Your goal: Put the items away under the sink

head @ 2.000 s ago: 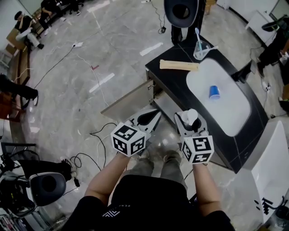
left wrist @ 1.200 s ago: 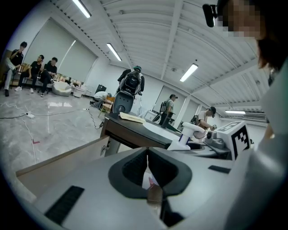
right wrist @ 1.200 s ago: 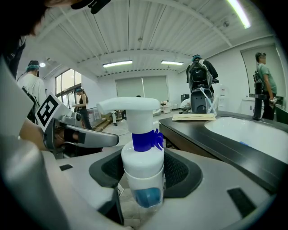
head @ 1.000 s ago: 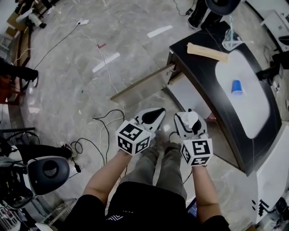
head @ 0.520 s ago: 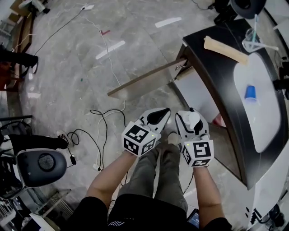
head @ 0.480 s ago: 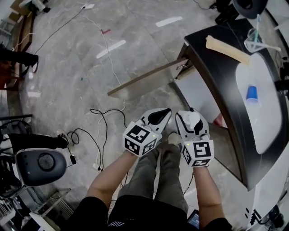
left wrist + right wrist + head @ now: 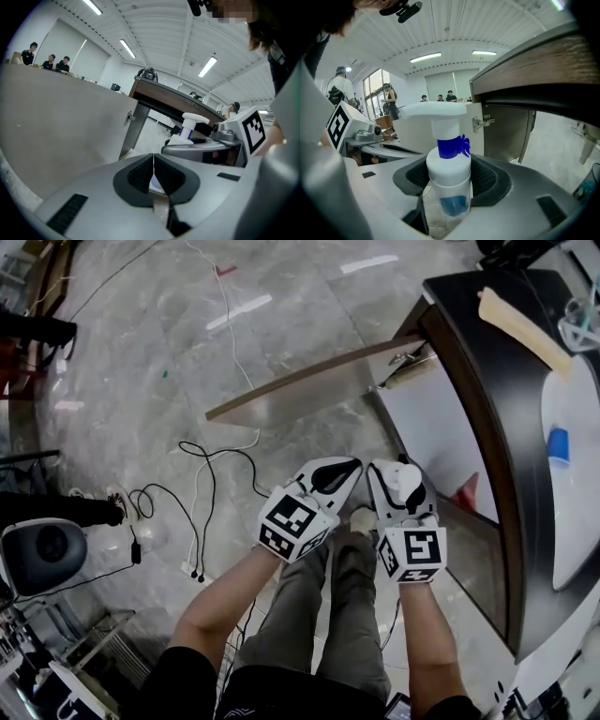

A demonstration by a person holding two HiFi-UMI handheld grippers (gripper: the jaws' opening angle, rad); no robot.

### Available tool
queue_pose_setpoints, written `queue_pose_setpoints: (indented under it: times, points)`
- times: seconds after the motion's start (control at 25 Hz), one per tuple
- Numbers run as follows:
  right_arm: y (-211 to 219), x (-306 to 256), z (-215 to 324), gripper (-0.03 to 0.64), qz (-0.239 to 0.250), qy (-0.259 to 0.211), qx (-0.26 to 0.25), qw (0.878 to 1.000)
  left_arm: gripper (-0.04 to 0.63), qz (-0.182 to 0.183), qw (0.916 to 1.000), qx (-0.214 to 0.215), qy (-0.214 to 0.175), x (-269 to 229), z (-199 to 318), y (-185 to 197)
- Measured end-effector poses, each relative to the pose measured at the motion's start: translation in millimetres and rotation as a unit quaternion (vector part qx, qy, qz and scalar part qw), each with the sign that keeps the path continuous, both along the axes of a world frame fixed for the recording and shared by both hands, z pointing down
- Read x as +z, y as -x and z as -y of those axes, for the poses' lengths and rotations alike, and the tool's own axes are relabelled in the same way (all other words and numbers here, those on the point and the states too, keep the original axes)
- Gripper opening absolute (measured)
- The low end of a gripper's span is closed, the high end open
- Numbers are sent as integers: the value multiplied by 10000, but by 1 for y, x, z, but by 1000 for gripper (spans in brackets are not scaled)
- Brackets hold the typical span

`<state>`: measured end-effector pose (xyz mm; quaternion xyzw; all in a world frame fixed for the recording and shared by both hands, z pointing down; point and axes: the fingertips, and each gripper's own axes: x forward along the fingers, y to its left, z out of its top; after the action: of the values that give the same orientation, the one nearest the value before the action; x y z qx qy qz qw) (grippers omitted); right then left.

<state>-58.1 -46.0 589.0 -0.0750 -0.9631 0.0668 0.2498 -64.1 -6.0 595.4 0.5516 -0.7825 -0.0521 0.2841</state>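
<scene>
Right gripper (image 7: 398, 467) is clamping a spray bottle (image 7: 449, 174) between its black ribbed pads (image 7: 487, 178), with the jaws pressing on the neck from both sides. The bottle is clear plastic with blue liquid showing low down, a white cap and trigger head, and a blue collar. It is sitting upright in the grip, out in front of the cabinet and not inside it.

Left gripper (image 7: 349, 465) is holding nothing, its jaws pressing together pad to pad. The two grippers are hovering side by side above the person's legs. Marker cubes (image 7: 292, 523) are showing black-and-white square patterns only.

The cabinet door (image 7: 309, 395) under the sink is standing open, a flat brown-grey panel with a metal hinge. The counter (image 7: 469, 343) is dark and glossy, and the sink (image 7: 572, 512) is a smooth white oval basin. A blue cup (image 7: 558, 446) is lying in the basin, and a long beige piece (image 7: 523, 320) is lying on the counter.

The floor (image 7: 141, 381) is polished grey marble-look tile, with black cables (image 7: 202, 512) trailing across it. The room is a large hall with a white ribbed ceiling, strip lights (image 7: 127, 48) and people (image 7: 49, 61) standing far back.
</scene>
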Motion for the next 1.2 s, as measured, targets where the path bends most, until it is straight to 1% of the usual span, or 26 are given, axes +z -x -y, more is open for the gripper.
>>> queue_pose_setpoints:
  times: [0.16, 0.44, 0.52, 0.68, 0.84, 1.2]
  points:
    - [1, 22, 2, 247, -28, -25, -37, 10000, 12, 51, 9999, -104, 12, 22, -2, 3]
    - [14, 72, 14, 247, -18, -91, -64, 9999, 13, -30, 9993, -377, -63, 70, 8, 22]
    - [19, 86, 18, 247, -21, -102, -36, 9999, 13, 34, 9992, -390, -39, 85, 12, 26]
    - [24, 108, 23, 247, 12, -83, 29, 10000, 12, 312, 9989, -338, -44, 103, 19, 30]
    - [28, 128, 26, 247, 79, -131, -29, 9999, 12, 333, 9984, -450, -87, 123, 24, 38]
    - [36, 175, 42, 247, 148, -128, 14, 9998, 14, 332, 9980, -517, -131, 168, 42, 45]
